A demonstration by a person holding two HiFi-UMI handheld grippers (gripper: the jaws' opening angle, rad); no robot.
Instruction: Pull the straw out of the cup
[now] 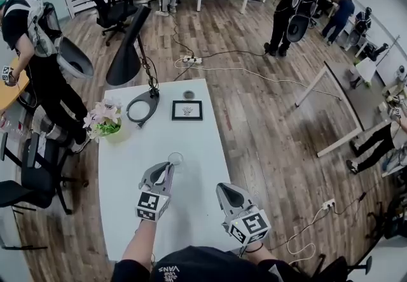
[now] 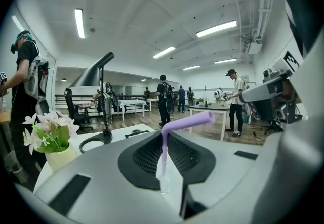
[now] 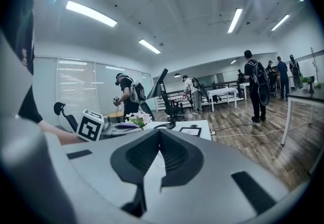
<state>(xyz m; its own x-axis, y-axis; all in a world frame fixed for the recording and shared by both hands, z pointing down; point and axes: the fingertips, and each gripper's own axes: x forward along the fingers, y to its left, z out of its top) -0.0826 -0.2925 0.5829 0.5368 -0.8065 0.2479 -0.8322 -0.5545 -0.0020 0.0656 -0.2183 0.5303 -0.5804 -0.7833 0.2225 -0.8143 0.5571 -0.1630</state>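
Above white table [image 1: 127, 172] on wood floor [image 1: 273, 128], left gripper [image 1: 169, 168] pinches straw [image 2: 185, 123], right gripper [image 1: 225, 190] closed.

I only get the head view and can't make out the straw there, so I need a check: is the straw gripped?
Observer: Yes. The left gripper has its fingers shut on the purple straw.
Operator: Is it out of the cup?
Observer: No, its lower end looks to be in the cup still.
Operator: And the right gripper?
Observer: The right gripper has its fingers together, nothing between them.
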